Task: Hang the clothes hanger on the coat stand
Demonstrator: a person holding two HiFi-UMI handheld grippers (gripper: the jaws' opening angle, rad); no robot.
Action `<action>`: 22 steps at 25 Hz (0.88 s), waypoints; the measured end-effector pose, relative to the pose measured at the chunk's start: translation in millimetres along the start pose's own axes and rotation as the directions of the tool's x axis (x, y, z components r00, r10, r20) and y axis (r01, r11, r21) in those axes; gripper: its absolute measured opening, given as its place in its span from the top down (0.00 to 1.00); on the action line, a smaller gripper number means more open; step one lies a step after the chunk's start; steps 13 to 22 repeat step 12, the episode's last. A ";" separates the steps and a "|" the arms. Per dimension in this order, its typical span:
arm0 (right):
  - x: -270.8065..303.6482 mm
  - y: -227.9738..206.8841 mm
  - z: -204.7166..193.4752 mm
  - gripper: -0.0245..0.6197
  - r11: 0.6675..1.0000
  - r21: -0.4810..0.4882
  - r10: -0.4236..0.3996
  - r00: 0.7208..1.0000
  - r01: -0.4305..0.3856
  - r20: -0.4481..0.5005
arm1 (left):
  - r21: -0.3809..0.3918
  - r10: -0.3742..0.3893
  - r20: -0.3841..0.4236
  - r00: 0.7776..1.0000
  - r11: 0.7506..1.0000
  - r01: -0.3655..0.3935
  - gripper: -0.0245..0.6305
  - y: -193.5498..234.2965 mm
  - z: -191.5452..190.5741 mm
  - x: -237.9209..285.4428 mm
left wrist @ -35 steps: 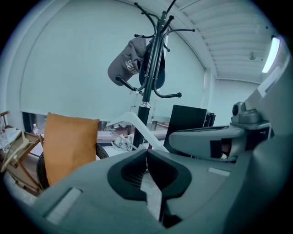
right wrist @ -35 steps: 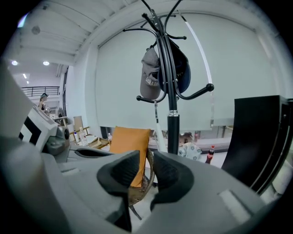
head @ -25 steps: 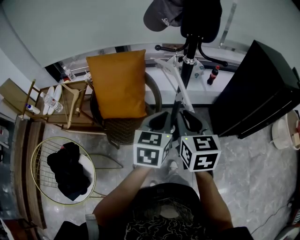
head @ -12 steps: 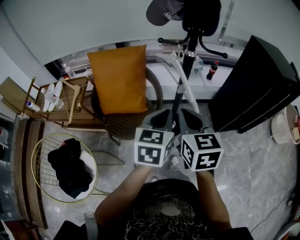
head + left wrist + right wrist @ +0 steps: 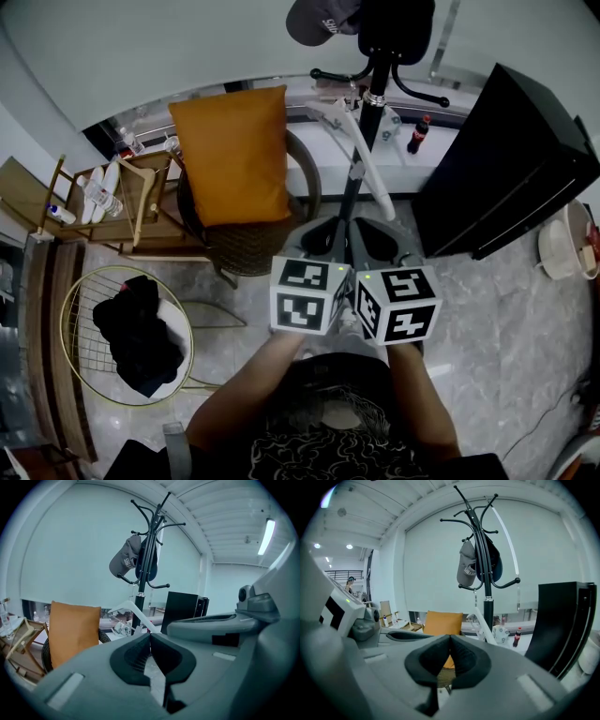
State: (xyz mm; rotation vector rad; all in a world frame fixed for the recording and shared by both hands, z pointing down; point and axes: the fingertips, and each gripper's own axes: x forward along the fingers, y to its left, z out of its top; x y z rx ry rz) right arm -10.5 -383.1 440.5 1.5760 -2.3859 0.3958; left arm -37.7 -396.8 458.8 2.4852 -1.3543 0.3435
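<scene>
**Cool, even room light under heavy fisheye**

Soft, bluish light fills all three views, and shadows are faint. A ceiling tube glows in the left gripper view, and small spots shine in the right one. The pale blind backlights the coat stand, which shows almost as a silhouette. Straight lines bow and the corners fall black. The fingers nearest the lens are soft. The black cabinet loses detail.

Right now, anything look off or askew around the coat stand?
Nothing spilled or broken. The white hanger on the coat stand seems to hang lopsided, one arm slanting down along the pole. A wooden hanger lies loose on the wooden rack at the left.
</scene>
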 end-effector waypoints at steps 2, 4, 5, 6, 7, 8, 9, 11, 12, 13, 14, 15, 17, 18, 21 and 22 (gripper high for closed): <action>-1.0 -0.7 -1.0 0.96 1.000 -0.004 -0.009 1.000 0.009 -0.001 | -0.002 -0.004 -0.002 1.000 1.000 0.004 0.95 -1.1 -1.2 -0.4; -2.4 -3.6 -1.5 0.96 1.000 -0.003 -0.018 1.000 0.018 -0.001 | -0.009 -0.003 -0.002 1.000 1.000 0.003 0.95 -0.7 -2.3 -0.7; -3.2 -5.4 -1.6 0.96 1.000 -0.001 -0.022 1.000 0.022 -0.001 | -0.010 -0.002 -0.002 1.000 1.000 0.002 0.95 -0.4 -2.4 -0.9; -3.7 -7.1 -1.8 0.96 1.000 0.001 -0.025 1.000 0.025 -0.001 | -0.011 -0.001 -0.001 1.000 1.000 0.001 0.95 -0.3 -2.2 -1.0; -4.0 -8.5 -1.9 0.96 1.000 0.003 -0.027 1.000 0.027 0.000 | -0.011 -0.001 -0.001 1.000 1.000 0.001 0.95 0.0 -2.3 -1.0; -4.2 -9.6 -1.9 0.96 1.000 0.003 -0.029 1.000 0.029 0.000 | -0.011 0.000 -0.003 1.000 1.000 0.000 0.95 0.3 -2.8 -0.9; -4.4 -10.3 -1.9 0.96 1.000 0.003 -0.030 1.000 0.030 0.000 | -0.011 0.000 -0.004 1.000 1.000 -0.001 0.95 0.5 -3.5 -0.8; -4.9 -11.3 -1.9 0.96 0.999 0.003 -0.032 0.999 0.032 0.002 | -0.010 0.001 -0.004 1.000 1.000 -0.001 0.95 0.8 -3.7 -0.8; -5.1 -11.8 -1.9 0.96 0.999 0.003 -0.032 0.999 0.032 0.002 | -0.010 0.001 -0.003 1.000 1.000 -0.001 0.95 0.9 -3.5 -0.8; -5.1 -11.8 -1.9 0.96 0.999 0.003 -0.032 0.999 0.032 0.002 | -0.010 0.001 -0.003 1.000 1.000 -0.001 0.95 0.9 -3.5 -0.8; -5.1 -11.8 -1.9 0.96 0.999 0.003 -0.032 0.999 0.032 0.002 | -0.010 0.001 -0.003 1.000 1.000 -0.001 0.95 0.9 -3.5 -0.8; -5.1 -11.8 -1.9 0.96 0.999 0.003 -0.032 0.999 0.032 0.002 | -0.010 0.001 -0.003 1.000 1.000 -0.001 0.95 0.9 -3.5 -0.8; -5.1 -11.8 -1.9 0.96 0.999 0.003 -0.032 0.999 0.032 0.002 | -0.010 0.001 -0.003 1.000 1.000 -0.001 0.95 0.9 -3.5 -0.8; -5.1 -11.8 -1.9 0.96 0.999 0.003 -0.032 0.999 0.032 0.002 | -0.010 0.001 -0.003 1.000 1.000 -0.001 0.95 0.9 -3.5 -0.8; -5.1 -11.8 -1.9 0.96 0.999 0.003 -0.032 0.999 0.032 0.002 | -0.010 0.001 -0.003 1.000 1.000 -0.001 0.95 0.9 -3.5 -0.8; -5.1 -11.8 -1.9 0.96 0.999 0.003 -0.032 0.999 0.032 0.002 | -0.010 0.001 -0.003 1.000 1.000 -0.001 0.95 0.9 -3.5 -0.8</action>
